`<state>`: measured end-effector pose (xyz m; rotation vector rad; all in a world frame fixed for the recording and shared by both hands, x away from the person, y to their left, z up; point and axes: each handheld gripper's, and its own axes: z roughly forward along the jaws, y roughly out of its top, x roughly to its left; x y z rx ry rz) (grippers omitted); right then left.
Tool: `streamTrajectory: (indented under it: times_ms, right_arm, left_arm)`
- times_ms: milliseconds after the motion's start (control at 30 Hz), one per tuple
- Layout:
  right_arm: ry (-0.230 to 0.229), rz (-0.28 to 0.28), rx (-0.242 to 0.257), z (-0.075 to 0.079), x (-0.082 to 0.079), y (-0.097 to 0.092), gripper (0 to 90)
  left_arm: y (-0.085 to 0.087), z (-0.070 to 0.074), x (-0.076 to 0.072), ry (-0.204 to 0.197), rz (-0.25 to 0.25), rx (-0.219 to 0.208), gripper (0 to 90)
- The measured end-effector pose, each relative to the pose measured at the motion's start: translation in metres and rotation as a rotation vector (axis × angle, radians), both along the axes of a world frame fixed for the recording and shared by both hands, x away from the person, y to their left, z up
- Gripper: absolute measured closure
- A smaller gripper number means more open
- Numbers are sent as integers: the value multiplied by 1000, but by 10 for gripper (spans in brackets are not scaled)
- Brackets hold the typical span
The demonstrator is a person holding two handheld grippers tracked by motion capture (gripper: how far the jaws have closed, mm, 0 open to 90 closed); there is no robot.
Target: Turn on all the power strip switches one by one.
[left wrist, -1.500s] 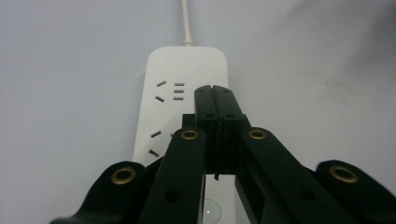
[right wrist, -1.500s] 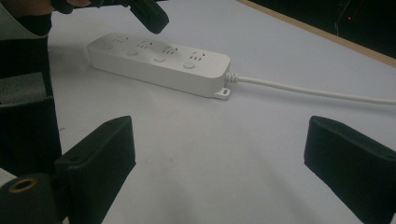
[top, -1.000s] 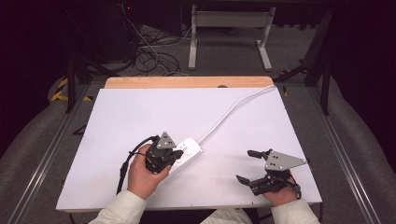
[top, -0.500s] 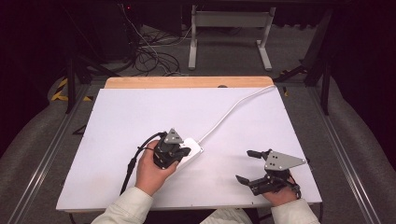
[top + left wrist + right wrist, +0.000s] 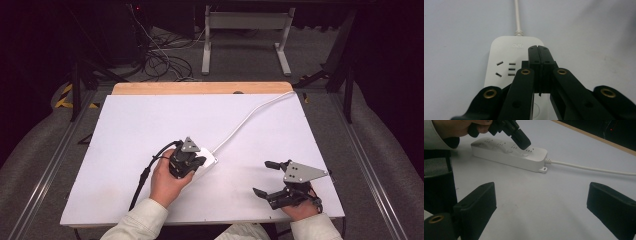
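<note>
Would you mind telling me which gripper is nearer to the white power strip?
Left. The left gripper, jaws shut, is over the power strip, its tip at a button on top. The right gripper is open on the table, well clear of it.

Both sleeves (image 5: 137, 220) are pale cream. Each black hand-held gripper, left (image 5: 192, 162) and right (image 5: 263, 177), carries a grey three-cornered plate; brass-ringed screws (image 5: 525, 72) dot the arms, and a black cable (image 5: 142, 177), seemingly sheathed, trails left.

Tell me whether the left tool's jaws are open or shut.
Shut. In the left gripper view the left tool has both jaws pressed together, nothing between them, above the white power strip.
</note>
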<state>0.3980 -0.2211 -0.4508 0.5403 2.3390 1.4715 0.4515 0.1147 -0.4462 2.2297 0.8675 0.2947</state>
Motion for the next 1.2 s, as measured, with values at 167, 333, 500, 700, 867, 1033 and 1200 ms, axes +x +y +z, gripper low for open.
streamTrajectory:
  times_ms: [167,333,500,700,867,1033,1200]
  right_arm:
    - [-1,0,-1,0,0,0,94]
    - [-1,0,0,0,0,-1,94]
    - [-1,2,1,0,0,0,94]
    - [-1,2,0,0,0,0,94]
    - [0,1,0,0,0,0,94]
    - [0,4,-3,0,-1,0,94]
    - [1,5,-2,0,-1,1,94]
  left_arm:
    - [-2,-4,3,4,12,6,900]
    - [-4,-7,4,7,13,22,900]
    - [-5,-8,4,3,12,31,900]
    - [-5,-8,4,2,16,35,900]
    - [-5,-9,5,7,14,33,900]
    - [-5,-10,5,9,5,36,900]
    - [0,-11,7,9,25,27,900]
